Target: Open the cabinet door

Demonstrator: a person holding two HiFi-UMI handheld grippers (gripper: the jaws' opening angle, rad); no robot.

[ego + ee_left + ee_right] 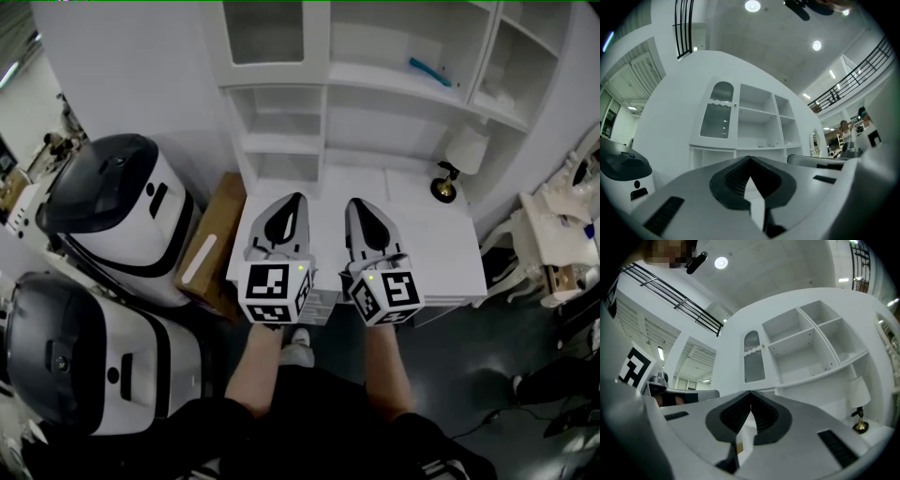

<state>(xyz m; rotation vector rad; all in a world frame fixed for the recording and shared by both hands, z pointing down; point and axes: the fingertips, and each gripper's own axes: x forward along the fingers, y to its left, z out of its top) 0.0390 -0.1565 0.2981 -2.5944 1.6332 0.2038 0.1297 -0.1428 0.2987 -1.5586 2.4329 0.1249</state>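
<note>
White cabinet (403, 84), door (267, 33) closed, behind a bench (450, 244).
We hold the left hand-held gripper (297, 197) and right hand-held gripper (357, 202) over it, jaws together, empty.

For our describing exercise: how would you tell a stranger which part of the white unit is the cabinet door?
Find the tall white shelving unit standing against the wall. Look along its upper row of compartments to the far left, where the cabinet door sits. It is the only compartment closed by a framed pane; its neighbours to the right are open shelves.
</note>
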